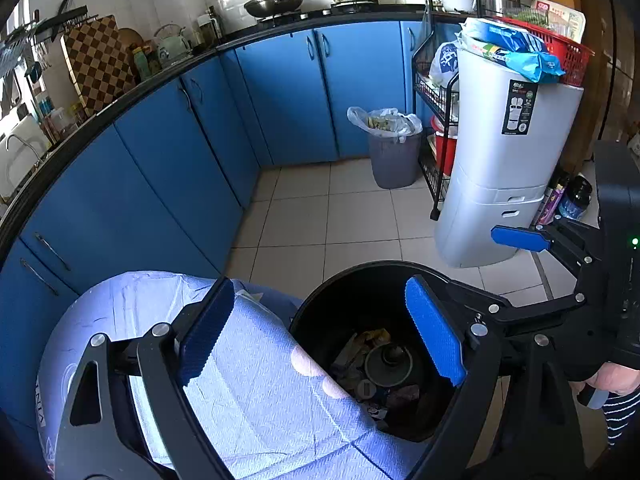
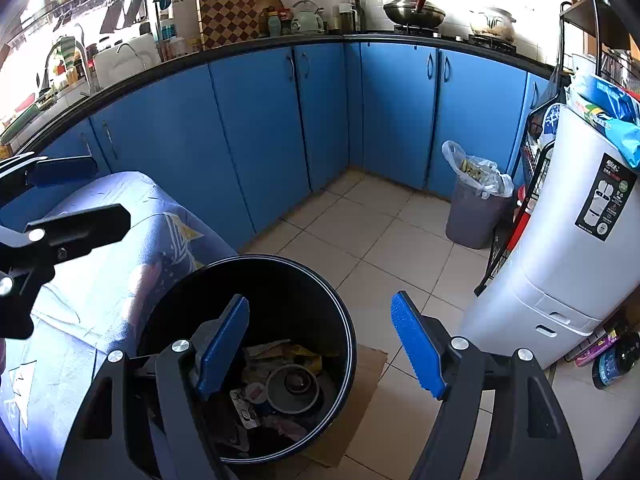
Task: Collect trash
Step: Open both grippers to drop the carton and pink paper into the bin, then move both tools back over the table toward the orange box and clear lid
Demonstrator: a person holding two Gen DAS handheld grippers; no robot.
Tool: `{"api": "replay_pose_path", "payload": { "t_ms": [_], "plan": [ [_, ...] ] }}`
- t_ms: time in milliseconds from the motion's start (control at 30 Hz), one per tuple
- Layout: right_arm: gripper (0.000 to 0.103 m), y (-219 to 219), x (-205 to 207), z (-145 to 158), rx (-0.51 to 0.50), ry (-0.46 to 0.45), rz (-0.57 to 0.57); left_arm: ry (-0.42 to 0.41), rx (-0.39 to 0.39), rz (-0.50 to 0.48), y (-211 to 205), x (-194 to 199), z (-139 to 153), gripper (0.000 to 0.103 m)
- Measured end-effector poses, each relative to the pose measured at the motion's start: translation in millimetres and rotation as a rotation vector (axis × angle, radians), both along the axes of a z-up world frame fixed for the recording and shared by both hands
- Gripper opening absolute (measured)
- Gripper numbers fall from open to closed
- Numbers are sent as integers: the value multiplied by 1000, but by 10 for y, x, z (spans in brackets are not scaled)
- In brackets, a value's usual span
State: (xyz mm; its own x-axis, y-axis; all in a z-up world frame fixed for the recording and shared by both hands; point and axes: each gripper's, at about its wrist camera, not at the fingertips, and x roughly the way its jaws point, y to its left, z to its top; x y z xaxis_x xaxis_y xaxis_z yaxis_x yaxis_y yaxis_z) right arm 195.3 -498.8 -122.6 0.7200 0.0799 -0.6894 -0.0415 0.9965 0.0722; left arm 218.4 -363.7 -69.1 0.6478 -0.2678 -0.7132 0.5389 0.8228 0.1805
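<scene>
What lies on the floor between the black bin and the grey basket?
Only bare floor tiles separate the black bin from the grey basket, in the right wrist view.

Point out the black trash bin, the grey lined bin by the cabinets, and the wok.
black trash bin (image 2: 340,312): right wrist view, right inner wall.
grey lined bin (image 1: 394,162): left wrist view, front wall.
wok (image 2: 414,12): right wrist view, lid.
</scene>
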Motion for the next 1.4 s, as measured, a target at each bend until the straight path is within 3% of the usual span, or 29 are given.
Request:
{"api": "replay_pose_path", "payload": {
  "t_ms": [633, 1400],
  "plan": [
    [72, 331, -134, 467, -50, -80, 33, -41, -46, 42, 396, -211, 254, 90],
    [72, 1256, -429, 1133, -126, -211, 166, -137, -135, 207, 1553, -658, 711, 90]
  ]
}}
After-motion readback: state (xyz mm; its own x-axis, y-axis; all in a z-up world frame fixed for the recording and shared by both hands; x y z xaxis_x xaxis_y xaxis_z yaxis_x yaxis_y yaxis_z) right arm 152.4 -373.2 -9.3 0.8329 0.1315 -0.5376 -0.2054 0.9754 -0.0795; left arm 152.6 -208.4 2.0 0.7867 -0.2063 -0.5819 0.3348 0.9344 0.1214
